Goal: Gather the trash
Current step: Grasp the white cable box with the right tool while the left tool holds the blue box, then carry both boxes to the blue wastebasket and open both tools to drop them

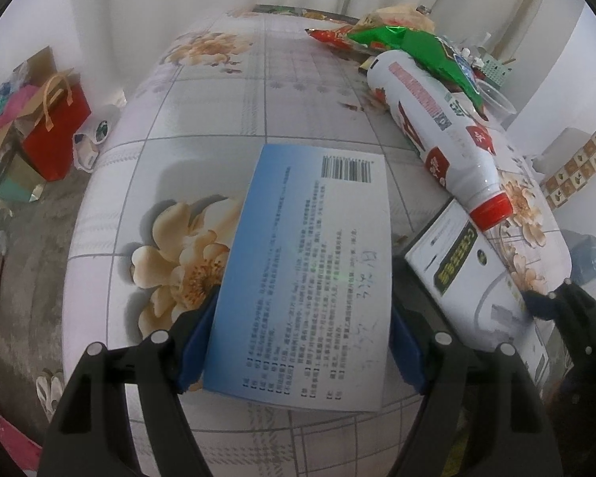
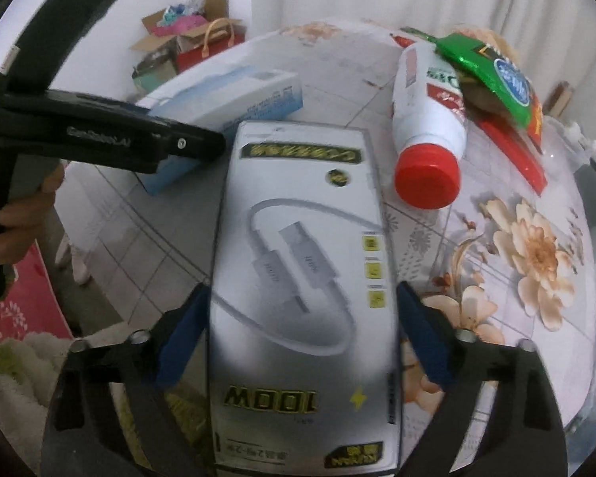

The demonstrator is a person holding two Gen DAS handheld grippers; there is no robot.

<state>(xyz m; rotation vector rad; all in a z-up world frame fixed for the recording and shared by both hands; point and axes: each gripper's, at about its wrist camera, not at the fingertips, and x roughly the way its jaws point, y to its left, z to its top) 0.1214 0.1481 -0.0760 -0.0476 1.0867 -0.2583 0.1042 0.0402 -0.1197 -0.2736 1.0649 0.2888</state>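
Observation:
My left gripper [image 1: 302,342] is shut on a blue and white medicine box [image 1: 306,262] with a barcode, held just above the floral tablecloth [image 1: 202,91]. My right gripper [image 2: 302,342] is shut on a silver cable box [image 2: 302,278] marked 100W, held over the table's near edge. That cable box shows at the right of the left wrist view [image 1: 469,278]. The medicine box [image 2: 234,95] and the left gripper's body [image 2: 111,139] show at the left of the right wrist view. A white bottle with a red cap [image 1: 441,131] [image 2: 429,127] lies on the table.
Green [image 1: 429,51] [image 2: 496,67] and red snack wrappers [image 1: 333,33] are piled at the table's far right. On the floor to the left stand a red gift bag [image 1: 55,131] and an open cardboard box of scraps [image 2: 186,20]. A water jug [image 1: 588,258] stands on the right.

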